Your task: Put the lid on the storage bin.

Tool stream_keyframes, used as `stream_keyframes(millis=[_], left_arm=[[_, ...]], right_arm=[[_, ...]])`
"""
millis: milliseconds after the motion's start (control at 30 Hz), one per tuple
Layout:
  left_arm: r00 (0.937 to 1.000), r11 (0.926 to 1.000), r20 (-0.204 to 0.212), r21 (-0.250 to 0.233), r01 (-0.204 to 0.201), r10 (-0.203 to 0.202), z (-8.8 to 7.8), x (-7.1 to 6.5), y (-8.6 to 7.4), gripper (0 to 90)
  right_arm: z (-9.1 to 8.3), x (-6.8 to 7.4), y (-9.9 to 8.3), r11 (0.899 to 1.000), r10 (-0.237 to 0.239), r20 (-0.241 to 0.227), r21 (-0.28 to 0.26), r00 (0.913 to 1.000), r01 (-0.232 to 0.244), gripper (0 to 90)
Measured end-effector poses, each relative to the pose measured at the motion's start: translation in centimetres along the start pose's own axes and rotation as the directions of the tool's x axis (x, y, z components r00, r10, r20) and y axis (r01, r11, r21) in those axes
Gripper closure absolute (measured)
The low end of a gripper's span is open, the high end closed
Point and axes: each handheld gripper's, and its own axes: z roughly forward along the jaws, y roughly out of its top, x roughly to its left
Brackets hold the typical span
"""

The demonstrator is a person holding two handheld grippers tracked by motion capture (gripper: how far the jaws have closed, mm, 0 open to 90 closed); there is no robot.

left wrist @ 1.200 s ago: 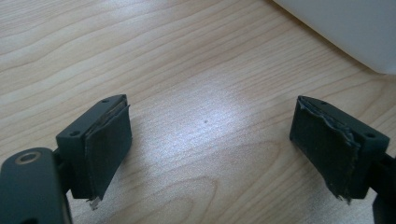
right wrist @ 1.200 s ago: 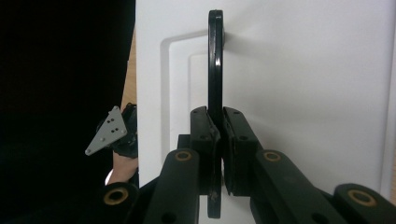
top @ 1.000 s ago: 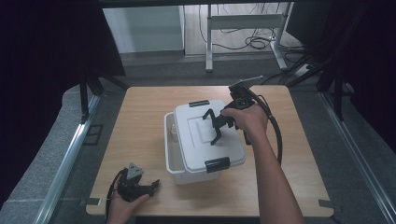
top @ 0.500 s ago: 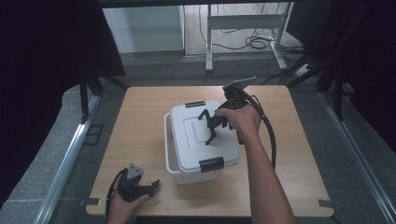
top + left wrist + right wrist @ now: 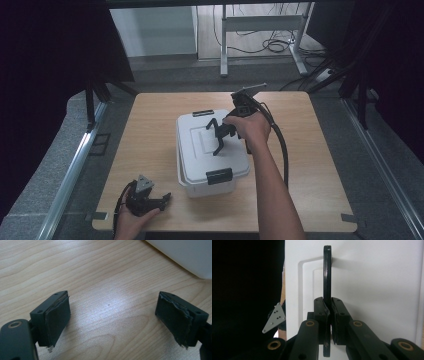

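We hold right gripper (image 5: 327,315) jaws clamped on black handle (image 5: 327,272) of rigid, light-looking white box (image 5: 210,150); left gripper (image 5: 115,322) jaws apart over table (image 5: 100,277).

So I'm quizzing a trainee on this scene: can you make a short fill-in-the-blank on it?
1. The right gripper is shut on the box's black ____.
2. The left gripper hovers with its jaws ____ over the wooden table.
3. The lid of the storage box is coloured ____.

Missing words: handle; open; white
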Motion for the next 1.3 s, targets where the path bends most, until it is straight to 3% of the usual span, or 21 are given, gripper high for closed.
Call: stream_keyframes(millis=[667,1033,1300], left_arm=[[1.0000,1.0000,0.003,0.000,-0.003,0.003,0.0,0.0,0.0,12.6],[1.0000,1.0000,0.005,0.000,-0.002,0.002,0.0,0.0,0.0,12.6],[1.0000,1.0000,0.006,0.001,-0.003,0.003,0.0,0.0,0.0,12.4]], right_arm=[[1.4,0.2,0.1,0.999,0.048,-0.005,-0.024,0.9989,-0.048,84.0],[3.1,-0.6,0.1,0.998,0.067,-0.024,-0.015,0.9974,-0.068,83.6],[3.4,-1.2,-0.2,0.997,0.076,-0.048,-0.020,0.9960,-0.077,83.3]])
